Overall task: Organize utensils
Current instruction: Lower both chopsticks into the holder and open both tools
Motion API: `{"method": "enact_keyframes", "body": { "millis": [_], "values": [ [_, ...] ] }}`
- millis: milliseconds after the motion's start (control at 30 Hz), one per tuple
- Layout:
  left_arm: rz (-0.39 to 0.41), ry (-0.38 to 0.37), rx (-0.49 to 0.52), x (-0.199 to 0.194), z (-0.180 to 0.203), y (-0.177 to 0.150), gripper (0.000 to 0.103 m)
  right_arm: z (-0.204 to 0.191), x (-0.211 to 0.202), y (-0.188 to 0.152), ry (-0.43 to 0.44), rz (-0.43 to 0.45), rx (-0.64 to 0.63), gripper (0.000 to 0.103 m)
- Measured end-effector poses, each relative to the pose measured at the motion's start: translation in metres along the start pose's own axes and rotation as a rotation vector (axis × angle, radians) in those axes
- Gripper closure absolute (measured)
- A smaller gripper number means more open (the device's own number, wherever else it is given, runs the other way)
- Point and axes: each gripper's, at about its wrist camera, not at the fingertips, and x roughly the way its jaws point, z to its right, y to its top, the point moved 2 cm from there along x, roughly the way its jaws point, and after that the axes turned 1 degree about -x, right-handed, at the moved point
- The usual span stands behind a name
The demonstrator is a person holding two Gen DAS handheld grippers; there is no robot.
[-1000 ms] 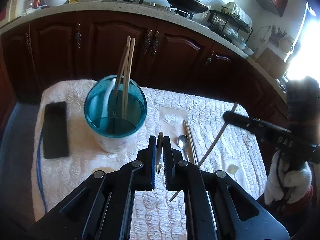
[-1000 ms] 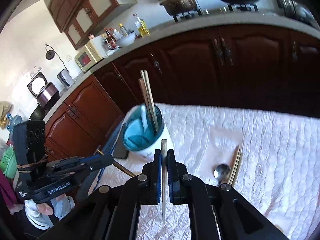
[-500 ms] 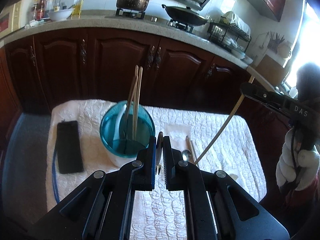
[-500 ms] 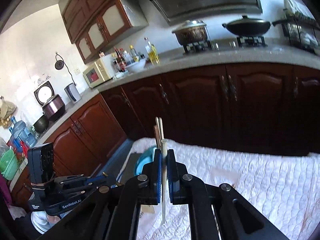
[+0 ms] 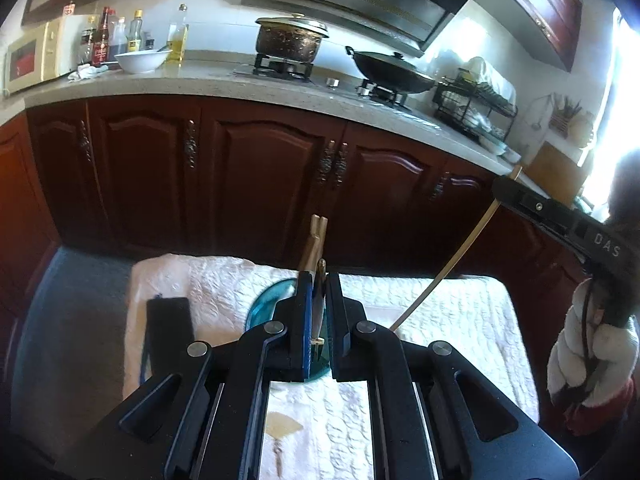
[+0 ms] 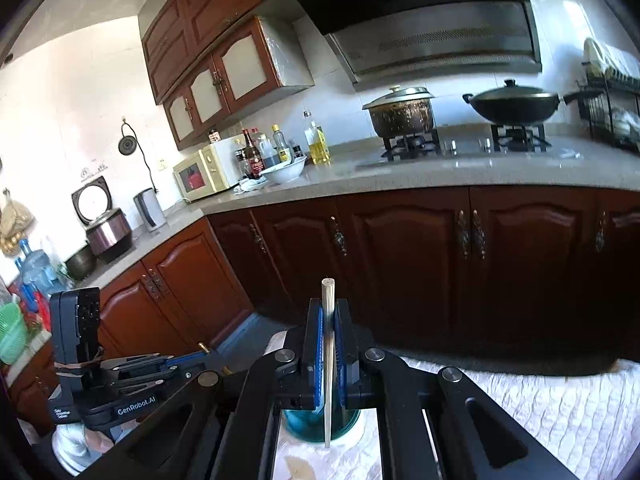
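Chopstick (image 6: 328,364), pale wood, thin and tapered, stands nearly upright in the right gripper (image 6: 329,344), whose blue-lined jaws are pressed together on its middle, with the blunt end above the fingertips and the tip hanging over the teal translucent plastic utensil holder (image 6: 316,424). The left gripper (image 5: 318,320) is likewise clamped, on a slim metal-looking utensil (image 5: 319,308) with a small brass-coloured end poking up; what kind of utensil it is I cannot tell. The holder sits on the white quilted tablecloth (image 5: 448,320) and already carries a pair of wooden chopsticks (image 5: 316,240) leaning up out of it, close behind the left fingertips. A flat black phone (image 5: 168,332) lies near the cloth's left edge.

Risks from here, as I judge them: both tools are aimed at one narrow opening, so lowering them together could knock the held pieces against each other or against the leaning pair. The long chopstick is gripped at a single point, so it could pivot and meet the rim instead of the opening. A hard touch on the rim might tip the light holder. Releasing from high up could let the chopstick bounce out onto the cloth
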Motion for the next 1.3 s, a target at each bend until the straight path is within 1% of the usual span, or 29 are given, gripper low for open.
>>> {"method": "enact_keyframes", "body": {
  "millis": [67, 167, 300, 533, 767, 900, 1200, 1267, 1300],
  "values": [
    [-0.004, 0.023, -0.003, 0.010, -0.006, 0.000, 0.098, -0.004, 0.012, 0.001, -0.015, -0.002, -0.018, 0.098],
    [-0.034, 0.013, -0.023, 0.024, -0.014, -0.002, 0.098, -0.006, 0.029, -0.001, -0.027, -0.017, -0.038, 0.098],
    [-0.057, -0.006, -0.012, 0.027, -0.015, -0.007, 0.098, -0.001, 0.048, -0.005, -0.045, -0.026, -0.046, 0.098],
    [-0.112, -0.006, 0.000, 0.042, -0.012, -0.024, 0.098, 0.009, 0.085, -0.017, -0.055, -0.063, -0.029, 0.098],
    [-0.138, 0.036, 0.004, 0.066, -0.016, -0.036, 0.098, 0.018, 0.121, -0.041, -0.019, -0.164, 0.008, 0.098],
    [-0.157, 0.060, -0.003, 0.079, -0.022, -0.042, 0.098, 0.023, 0.136, -0.052, -0.002, -0.205, 0.033, 0.098],
    [-0.198, 0.094, -0.041, 0.100, -0.034, -0.059, 0.098, 0.028, 0.156, -0.066, 0.024, -0.245, 0.057, 0.098],
    [-0.209, 0.101, -0.049, 0.103, -0.037, -0.062, 0.098, 0.030, 0.158, -0.069, 0.026, -0.254, 0.059, 0.094],
    [-0.215, 0.104, -0.053, 0.105, -0.038, -0.064, 0.098, 0.030, 0.157, -0.072, 0.024, -0.256, 0.064, 0.087]
  ]
}}
